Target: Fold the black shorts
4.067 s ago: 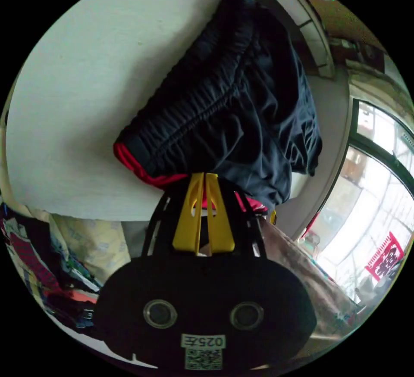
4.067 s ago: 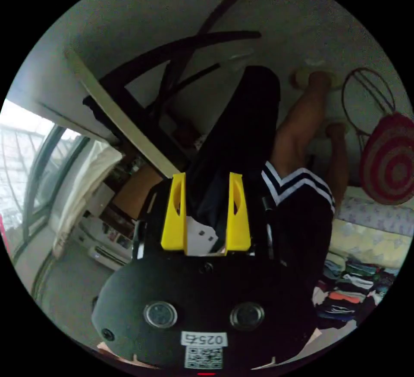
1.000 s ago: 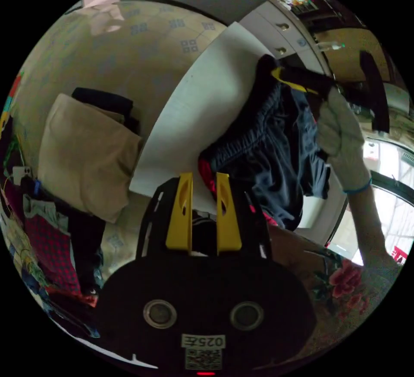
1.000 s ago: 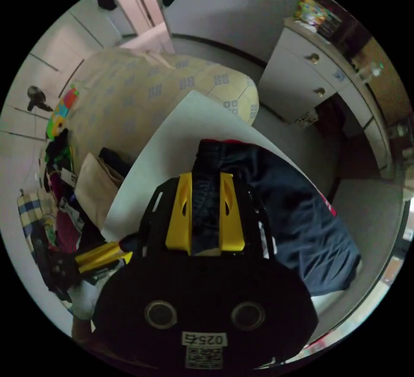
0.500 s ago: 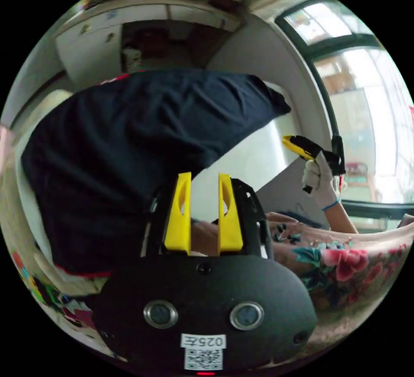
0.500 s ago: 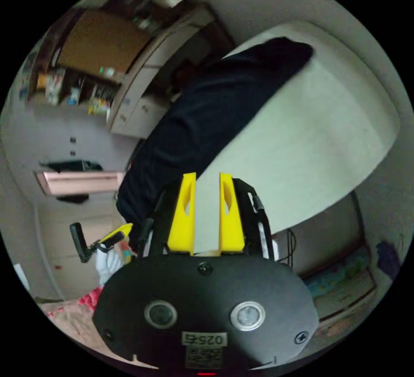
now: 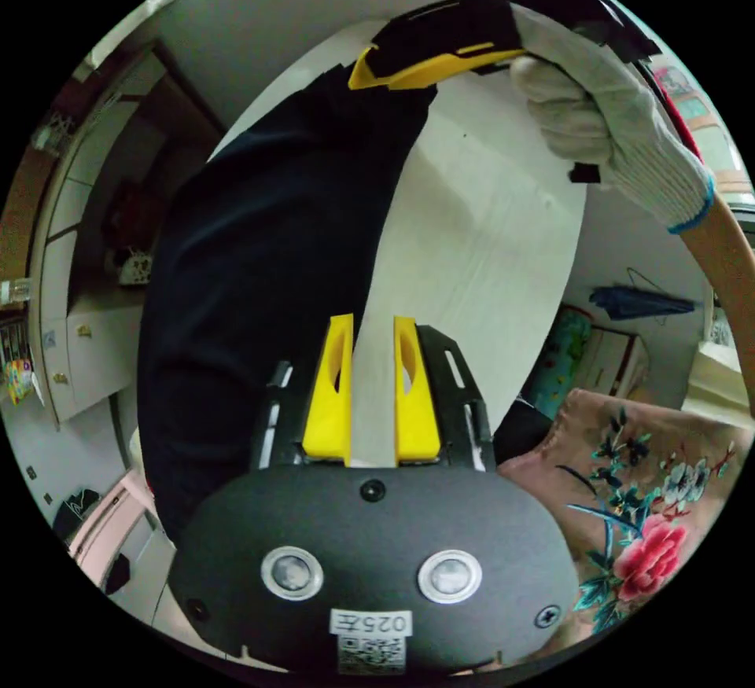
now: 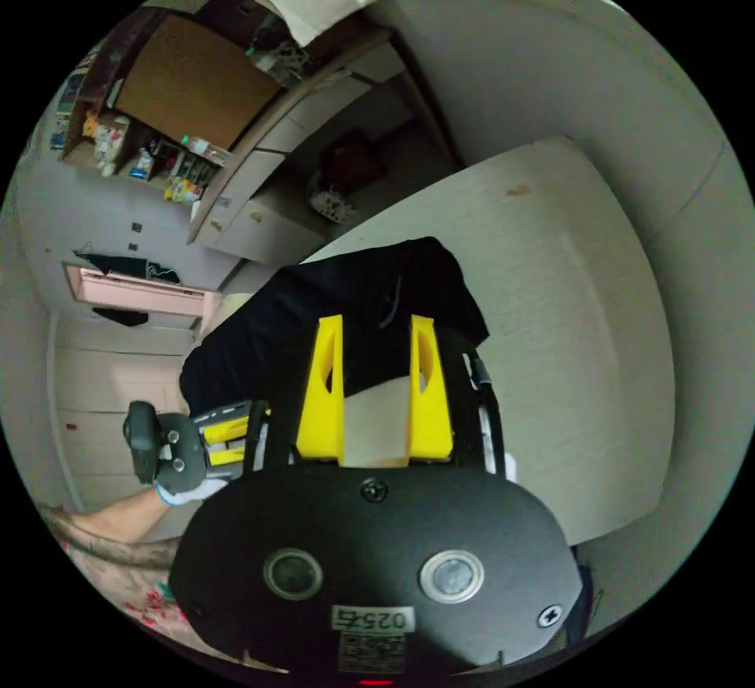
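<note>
Now, shorts: the shorts (image 7: 259, 263) lie spread dark along one edge of the white board (image 7: 487, 248), laid flat so I can fold them.
Left gripper: my left gripper (image 7: 371, 358) hangs over bare board just beside the cloth, jaws parted and holding nothing, free to take an edge next.
Right gripper: my right gripper (image 7: 377, 71) shows at the far end of the shorts, in my gloved hand (image 7: 613, 137); in its own view the jaws stand apart with cloth and board between them, so I judge it lined up on that corner, not yet pinching.
Risk: thin slippery fabric may slide on the board.
</note>
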